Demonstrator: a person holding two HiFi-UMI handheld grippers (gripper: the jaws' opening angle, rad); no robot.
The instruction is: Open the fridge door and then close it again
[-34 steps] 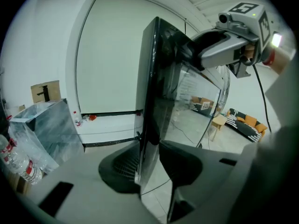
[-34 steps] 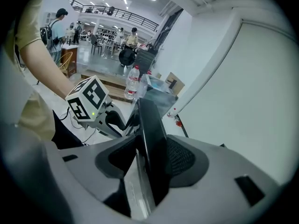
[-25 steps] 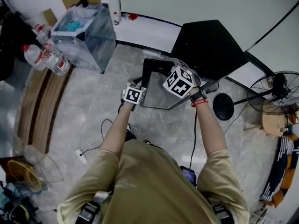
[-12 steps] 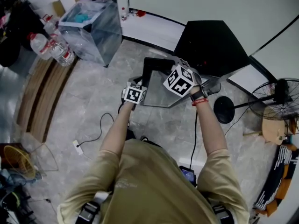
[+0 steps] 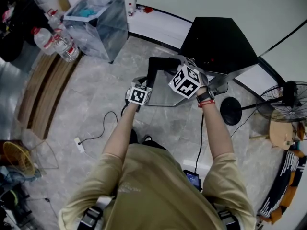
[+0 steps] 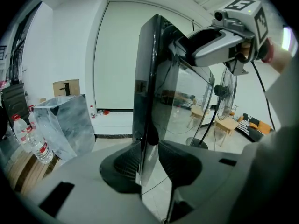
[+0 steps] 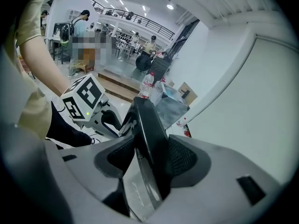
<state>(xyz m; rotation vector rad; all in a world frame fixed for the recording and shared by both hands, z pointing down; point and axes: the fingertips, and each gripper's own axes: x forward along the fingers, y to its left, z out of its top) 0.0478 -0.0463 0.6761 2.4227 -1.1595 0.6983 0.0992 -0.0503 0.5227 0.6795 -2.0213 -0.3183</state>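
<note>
**Right gripper (image 7: 152,157) and left gripper (image 6: 149,164) clamp the open fridge door (image 5: 160,92)**

The black fridge (image 5: 216,44) stands by the white wall (image 5: 216,4), its door swung out over the tiled floor (image 5: 96,104). You pinch the door's edge with both grippers, your right nearer the fridge, your left at the outer side.

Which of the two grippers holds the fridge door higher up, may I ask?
The right gripper, jaws opening, on the top edge of the fridge door; the left gripper, jaws closing, pinches its edge lower down.
</note>
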